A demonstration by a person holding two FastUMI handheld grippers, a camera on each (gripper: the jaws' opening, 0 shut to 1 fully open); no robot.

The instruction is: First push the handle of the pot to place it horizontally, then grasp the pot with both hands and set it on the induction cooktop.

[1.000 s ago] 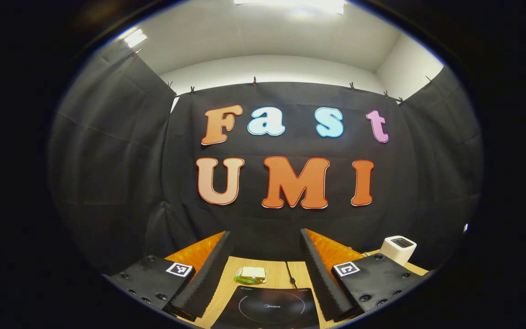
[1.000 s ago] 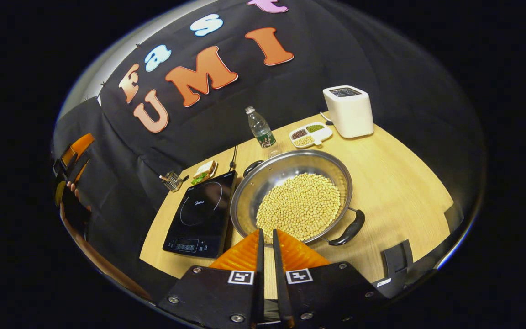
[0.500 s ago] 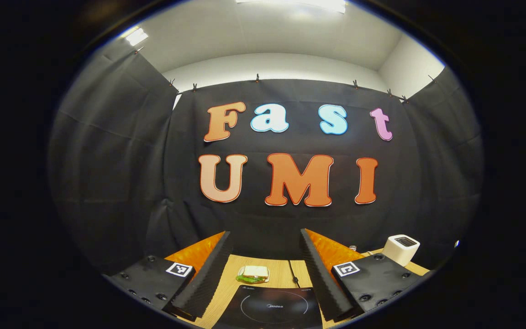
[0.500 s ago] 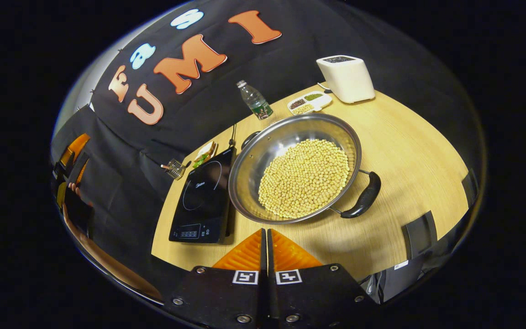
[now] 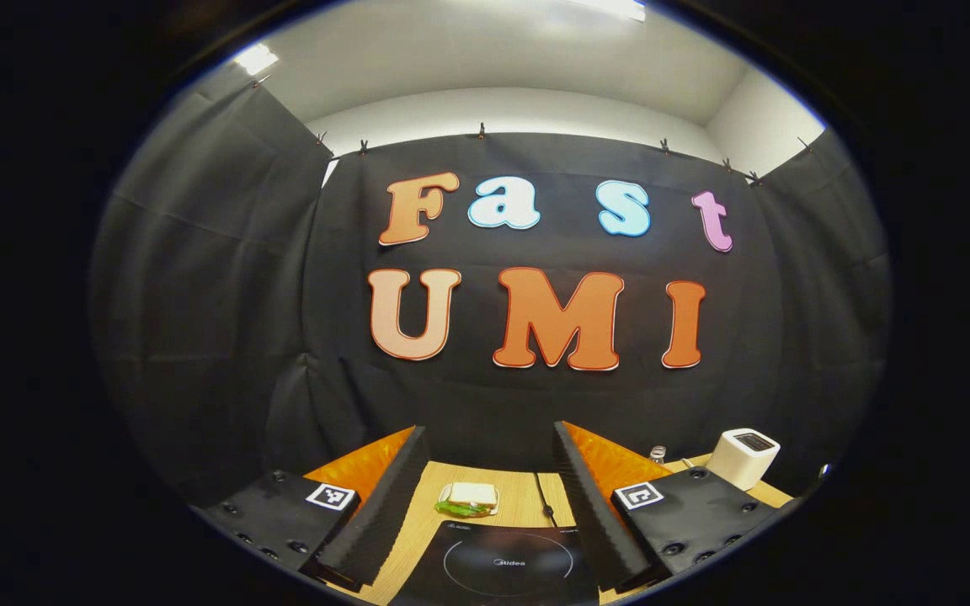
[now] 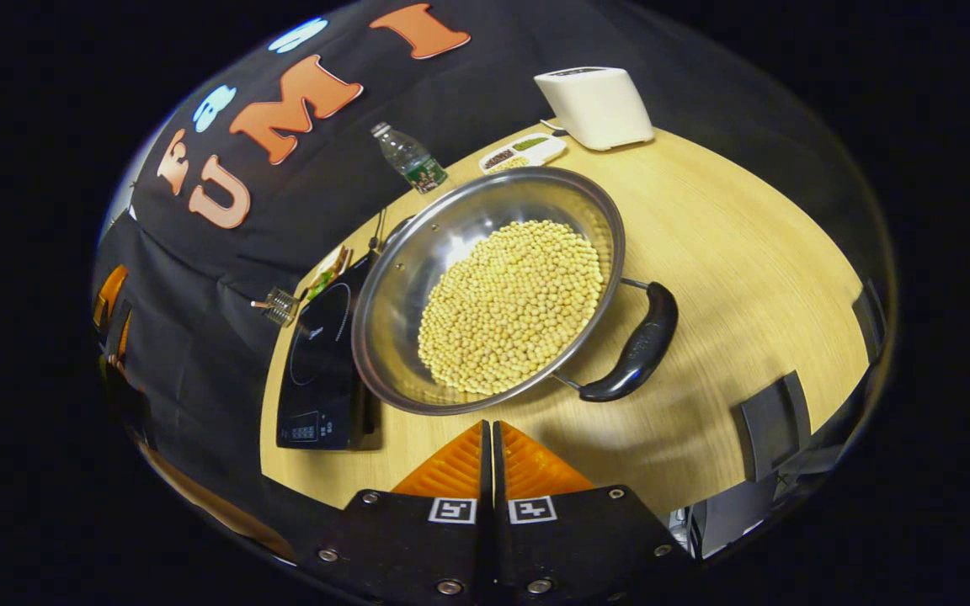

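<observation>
A steel pot [image 6: 418, 261] full of yellow beans [image 6: 510, 303] stands on the wooden table [image 6: 738, 252], just right of the black induction cooktop [image 6: 317, 362]. One black pot handle [image 6: 635, 349] points toward the near right; the far handle is mostly hidden behind the rim. My right gripper [image 6: 487, 425] is shut with nothing in it, just short of the pot's near rim. In the left gripper view my left gripper [image 5: 489, 438] is open and held high, with the induction cooktop [image 5: 506, 564] below between its fingers. That left gripper also appears far off at the left edge [image 6: 110, 299].
A white toaster [image 6: 594, 105], a divided snack tray [image 6: 523, 151] and a water bottle [image 6: 407, 158] stand behind the pot. A sandwich [image 5: 468, 498] and the cooktop cord [image 5: 542, 497] lie beyond the cooktop. A small wire rack [image 6: 276, 301] sits at the table's left edge.
The right gripper's fingers closed fully and it moved nearer to the pot, which now looms larger. The left gripper view tilted slightly down; a bottle cap came into sight.
</observation>
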